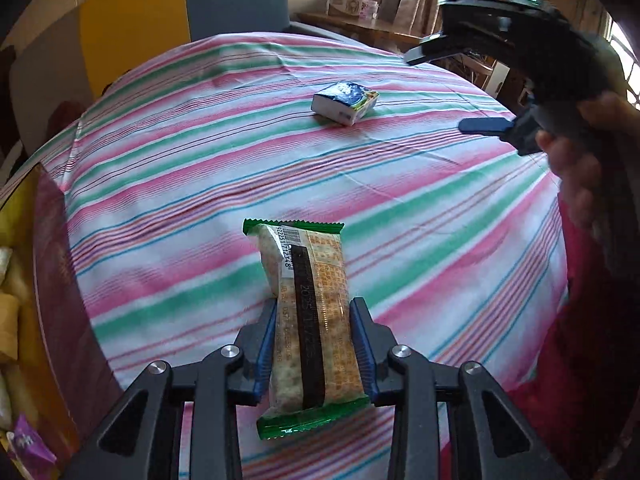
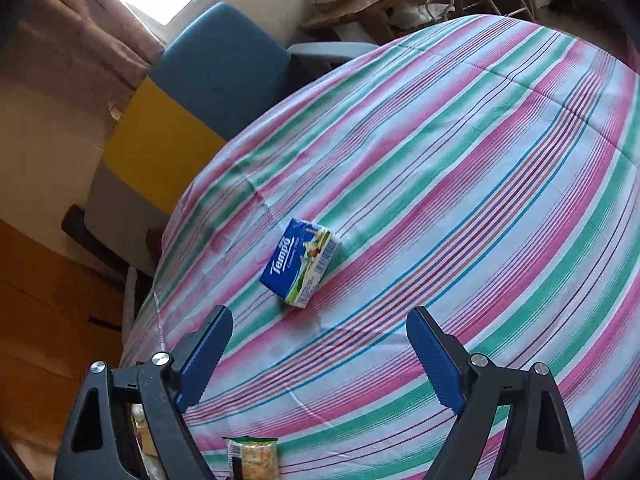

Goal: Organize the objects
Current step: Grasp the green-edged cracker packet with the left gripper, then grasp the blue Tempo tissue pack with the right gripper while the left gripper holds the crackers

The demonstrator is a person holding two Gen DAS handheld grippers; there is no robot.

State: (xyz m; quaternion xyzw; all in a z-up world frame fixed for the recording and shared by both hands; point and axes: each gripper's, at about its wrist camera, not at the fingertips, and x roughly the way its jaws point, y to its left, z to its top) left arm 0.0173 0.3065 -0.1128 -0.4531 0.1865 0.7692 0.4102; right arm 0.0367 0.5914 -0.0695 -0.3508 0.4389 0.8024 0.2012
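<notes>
Clamped between the blue pads of the left tongs (image 1: 314, 344), a green-edged cracker packet (image 1: 310, 320) hangs lengthwise above the striped worktop (image 1: 200, 184). Farther out, a blue tissue pack (image 2: 300, 266) lies flat on the cloth, well apart from the packet. Right tongs (image 2: 320, 356) hover just short of the pack, jaws spread wide and holding nothing. A box of snacks (image 1: 24, 320) sits at the left edge.

Tissue pack (image 2: 300, 267) on tablecloth (image 2: 480, 200) (chair (image 2: 224, 68) behind), snack packet (image 1: 312, 320) nearer
</notes>
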